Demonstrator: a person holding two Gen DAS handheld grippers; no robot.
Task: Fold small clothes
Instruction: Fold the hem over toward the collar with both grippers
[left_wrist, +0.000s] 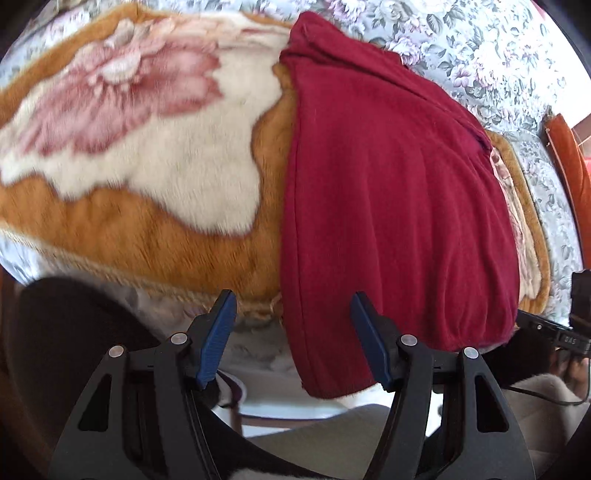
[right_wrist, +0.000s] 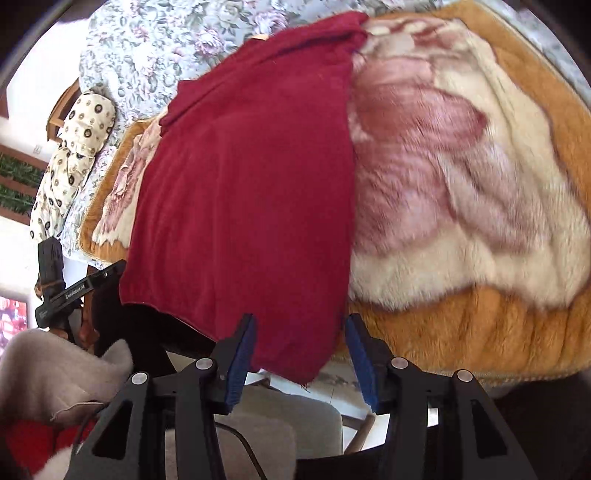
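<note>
One dark red knit garment (left_wrist: 399, 206) lies spread in a long, folded strip across a plush orange blanket with a cream and pink flower pattern (left_wrist: 140, 155). Its surface is soft and finely ribbed, with shallow lengthwise creases. One long edge runs nearly straight, the far end bunches into a narrower, layered part, and the near end hangs over the front edge of the blanket with a thin hem showing. In the right wrist view the same garment (right_wrist: 251, 192) hangs down toward the camera, its lower corner ending in a point.

The blanket rests on one grey-green floral bedsheet (left_wrist: 480, 55). One cream pillow printed with small dark rings (right_wrist: 77, 147) lies at the far left of the right wrist view.

There are two tongs. The left gripper (left_wrist: 293, 339) stands wide open with nothing pinched; the garment's hanging edge sits between and ahead of its blue pads (left_wrist: 216, 339), apart from them. The right gripper (right_wrist: 299, 360) is also open, moderately wide, with the garment's hanging corner between its blue pads (right_wrist: 240, 360) but not squeezed.
</note>
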